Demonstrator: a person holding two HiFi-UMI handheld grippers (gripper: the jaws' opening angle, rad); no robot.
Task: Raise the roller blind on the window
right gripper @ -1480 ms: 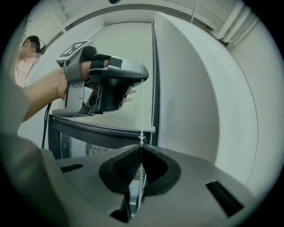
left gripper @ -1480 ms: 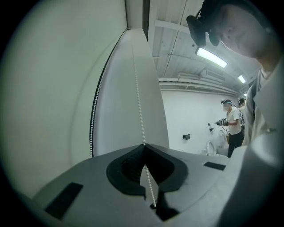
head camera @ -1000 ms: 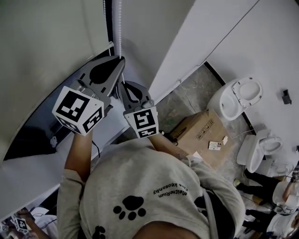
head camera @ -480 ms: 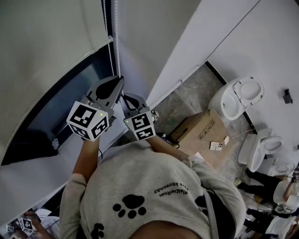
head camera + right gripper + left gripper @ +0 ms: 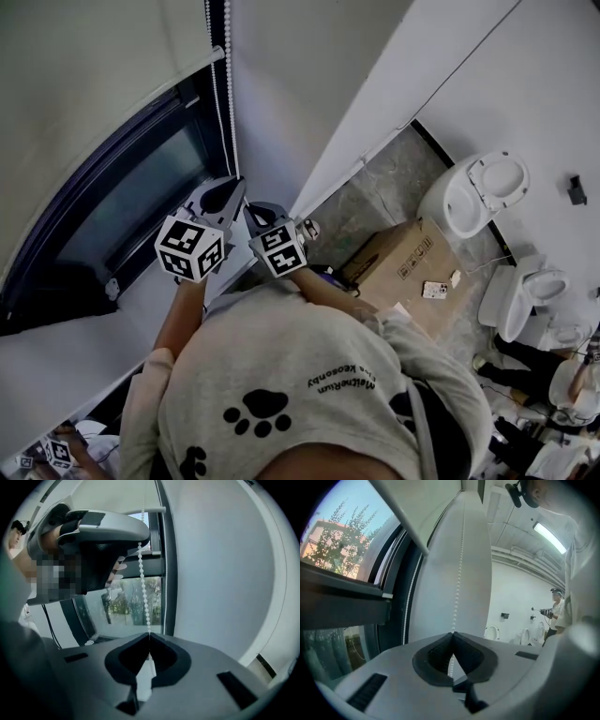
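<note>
The roller blind (image 5: 84, 56) covers the upper left of the window (image 5: 131, 202). Along its right edge hangs the bead chain (image 5: 228, 94). My left gripper (image 5: 235, 184) is clamped on it, my right gripper (image 5: 251, 209) pinched on it just below. Rightwards, a cardboard box (image 5: 398, 267) and toilets (image 5: 480, 192) stand on the floor (image 5: 375, 197).

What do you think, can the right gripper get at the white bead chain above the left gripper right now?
Probably not yet: the right gripper is shut on the white bead chain below the left gripper, which grips the same strand and blocks the way up.
</note>
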